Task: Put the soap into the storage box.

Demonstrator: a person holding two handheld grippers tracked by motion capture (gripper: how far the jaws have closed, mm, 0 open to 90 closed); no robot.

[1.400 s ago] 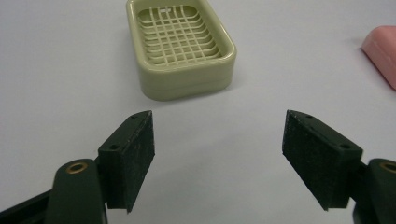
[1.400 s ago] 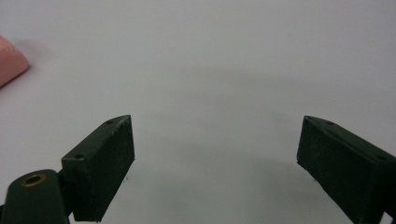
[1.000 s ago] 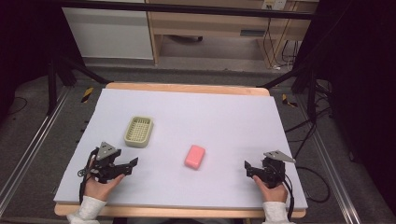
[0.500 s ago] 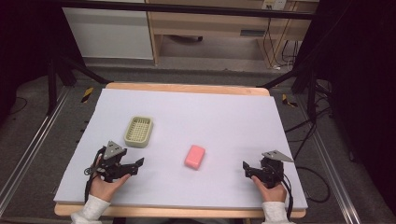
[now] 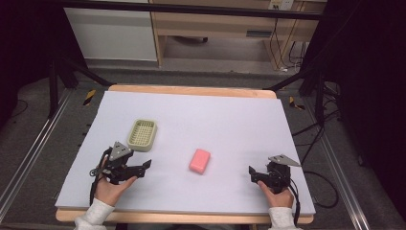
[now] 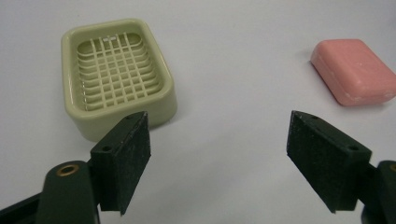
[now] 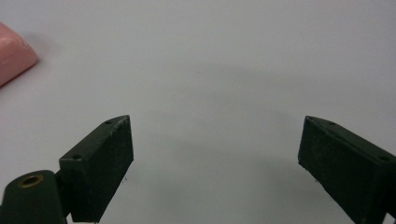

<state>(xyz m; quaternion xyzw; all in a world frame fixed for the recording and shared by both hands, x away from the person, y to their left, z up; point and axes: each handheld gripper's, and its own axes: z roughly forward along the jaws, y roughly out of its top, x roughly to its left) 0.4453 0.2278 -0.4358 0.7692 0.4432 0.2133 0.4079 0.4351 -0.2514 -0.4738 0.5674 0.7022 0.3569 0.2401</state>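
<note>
On the white table (image 5: 230, 120), left gripper (image 5: 143, 167) and right gripper (image 5: 252, 173) are spread, empty. Pink soap bar (image 5: 199, 160) lies between them, near soap dish (image 5: 142, 134). Risk: smooth soap may slip if pinched off-centre.

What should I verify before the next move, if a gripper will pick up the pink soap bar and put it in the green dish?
1. Left gripper open and holding nothing: ok.
2. Right gripper open and holding nothing: ok.
3. Pink rectangular soap bar lies free on the white table cover, touching nothing else: ok.
4. Pale green plastic soap dish with grid bottom is upright and has nothing in it: ok.
5. Bare surface between soap bar and dish: ok.
6. Which gripper should take the bar: cannot tell; it lies between them.
</note>
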